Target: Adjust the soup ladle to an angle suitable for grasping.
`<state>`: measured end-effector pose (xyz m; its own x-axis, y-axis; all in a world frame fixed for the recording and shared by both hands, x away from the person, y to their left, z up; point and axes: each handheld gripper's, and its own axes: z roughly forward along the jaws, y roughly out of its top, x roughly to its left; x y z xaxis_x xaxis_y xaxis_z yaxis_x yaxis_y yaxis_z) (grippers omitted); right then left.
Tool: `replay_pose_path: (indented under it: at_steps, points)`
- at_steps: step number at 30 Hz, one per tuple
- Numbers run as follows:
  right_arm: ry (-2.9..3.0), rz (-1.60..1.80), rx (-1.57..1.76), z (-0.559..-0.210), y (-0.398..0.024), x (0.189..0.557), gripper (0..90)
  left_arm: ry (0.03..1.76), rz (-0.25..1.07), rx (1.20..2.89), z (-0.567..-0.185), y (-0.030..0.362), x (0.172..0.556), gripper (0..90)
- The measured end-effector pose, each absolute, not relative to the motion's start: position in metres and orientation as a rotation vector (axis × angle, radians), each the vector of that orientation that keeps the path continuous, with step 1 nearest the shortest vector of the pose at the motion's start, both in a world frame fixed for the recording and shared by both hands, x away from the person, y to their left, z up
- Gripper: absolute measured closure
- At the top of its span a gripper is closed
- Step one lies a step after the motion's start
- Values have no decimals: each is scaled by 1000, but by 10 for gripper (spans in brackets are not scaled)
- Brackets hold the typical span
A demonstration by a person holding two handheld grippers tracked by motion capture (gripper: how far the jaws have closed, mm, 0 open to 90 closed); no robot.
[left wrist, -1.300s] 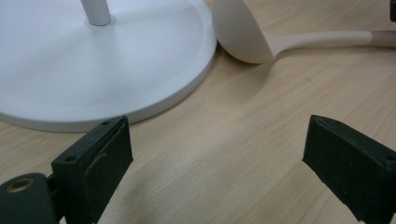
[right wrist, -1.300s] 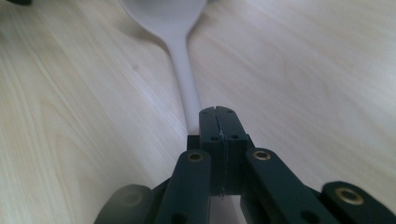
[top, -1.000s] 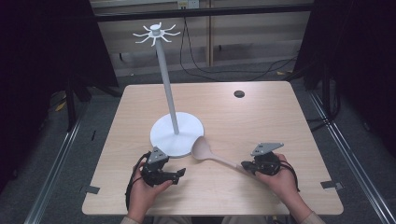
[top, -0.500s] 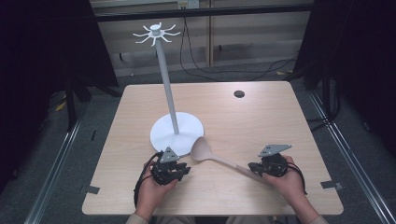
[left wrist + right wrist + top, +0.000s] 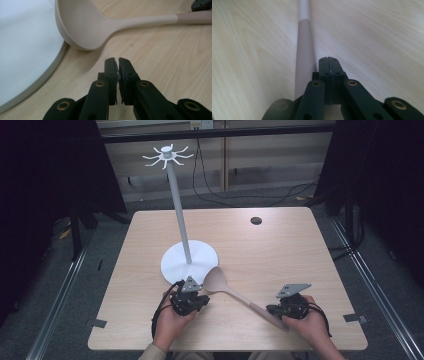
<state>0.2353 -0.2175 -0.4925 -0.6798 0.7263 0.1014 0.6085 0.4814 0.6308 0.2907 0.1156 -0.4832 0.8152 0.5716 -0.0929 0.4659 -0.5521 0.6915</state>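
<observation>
Lying slantwise on the counter [image 5: 300, 250], a beige ladle [image 5: 235, 292] has its bowl touching the rim of the white stand base [image 5: 172, 265], its darker handle end running toward the near right. The left hand-held gripper [image 5: 202, 300] sits just short of the bowl, jaws pressed together on nothing. The right hand-held gripper [image 5: 272, 310] rests beside the handle, jaws likewise closed and empty. Bare wood spreads right of the stand toward the far edge, apart from a small dark disc [image 5: 256, 220].
</observation>
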Motion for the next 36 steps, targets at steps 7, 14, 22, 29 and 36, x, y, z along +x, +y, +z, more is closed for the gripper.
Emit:
replay_pose_path:
  at_steps: [7,14,22,29,36]
  points:
    - [2565,1008,1118,-494,-205,233,900,787,187,2248,-489,111,294,896]
    - [2580,1038,1092,-495,-190,232,900,795,199,2253,-489,113,294,896]
    - [2569,1033,1072,-495,-178,237,861,809,207,2250,-488,118,294,876]
    - [2464,1092,1165,-482,-177,251,741,818,220,2237,-488,122,293,857]
    - [2482,1076,1186,-488,-141,268,564,820,232,2235,-487,126,293,837]
